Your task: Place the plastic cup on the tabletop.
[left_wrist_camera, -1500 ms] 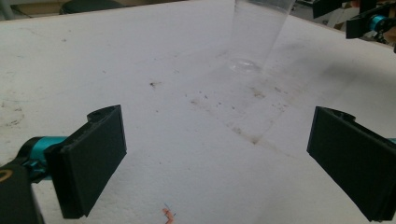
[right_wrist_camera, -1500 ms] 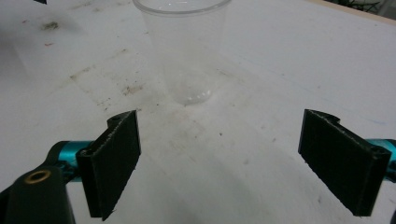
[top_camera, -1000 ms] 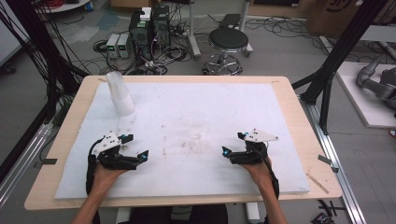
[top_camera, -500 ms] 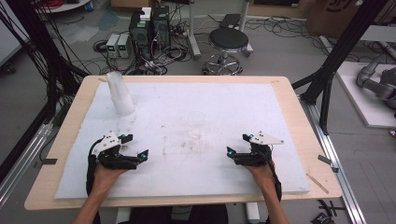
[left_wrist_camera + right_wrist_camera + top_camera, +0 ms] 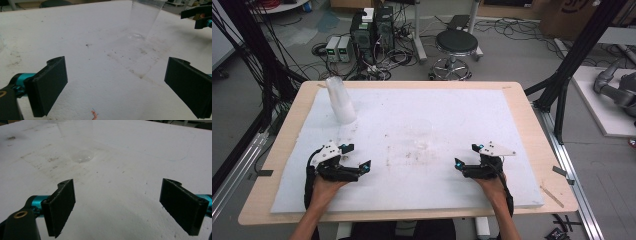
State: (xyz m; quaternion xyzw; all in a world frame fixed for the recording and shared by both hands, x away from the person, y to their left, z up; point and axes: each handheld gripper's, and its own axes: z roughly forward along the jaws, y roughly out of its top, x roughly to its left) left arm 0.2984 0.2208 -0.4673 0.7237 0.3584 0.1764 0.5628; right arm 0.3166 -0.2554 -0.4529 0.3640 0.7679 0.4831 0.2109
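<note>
Nothing is grasped yet: the left gripper (image 5: 362,166) and right gripper (image 5: 460,165) both rest released, jaws wide apart, on the white foam-covered table (image 5: 512,125). The clear plastic cup (image 5: 142,20) stands upright between them at table centre; the stack of clear plastic cups (image 5: 341,100) waits at ten o'clock.

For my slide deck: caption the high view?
Both open grippers, left gripper and right gripper, face a clear cup.

Each hand holds a black gripper with teal fittings: the left gripper (image 5: 355,167) and the right gripper (image 5: 465,166). Both carry a grey three-cornered plate on top, flat black rectangular jaws and a brass-coloured ring near the base.
</note>
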